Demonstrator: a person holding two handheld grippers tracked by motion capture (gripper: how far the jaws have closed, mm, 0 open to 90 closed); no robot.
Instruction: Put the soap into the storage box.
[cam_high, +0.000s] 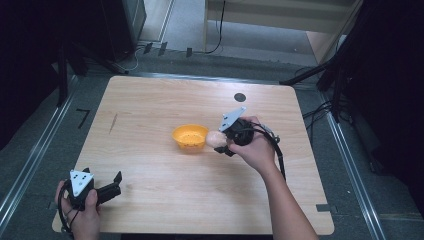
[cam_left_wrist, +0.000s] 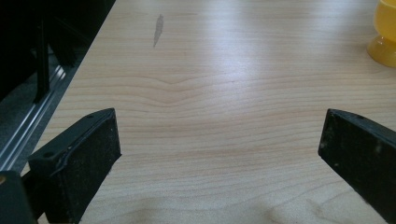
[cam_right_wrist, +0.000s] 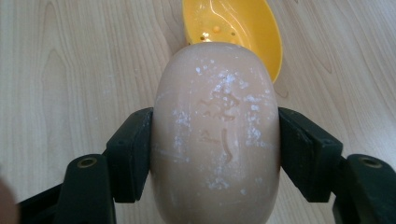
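Carrying a pale oval soap bar (cam_right_wrist: 215, 135) clamped between its 2 fingers (cam_right_wrist: 133, 154), the right gripper (cam_high: 223, 142) is hovering just right of the yellow bowl (cam_high: 190, 137) mid-bench (cam_high: 150, 100). Next probably calls for shifting left over the bowl, lowering, then releasing. The left gripper (cam_high: 116, 184) is resting wide open and empty at the near-left corner.

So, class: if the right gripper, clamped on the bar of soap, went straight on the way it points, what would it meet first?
Probably the yellow bowl: it sits just beyond the soap held by the right gripper, though depth is unclear.
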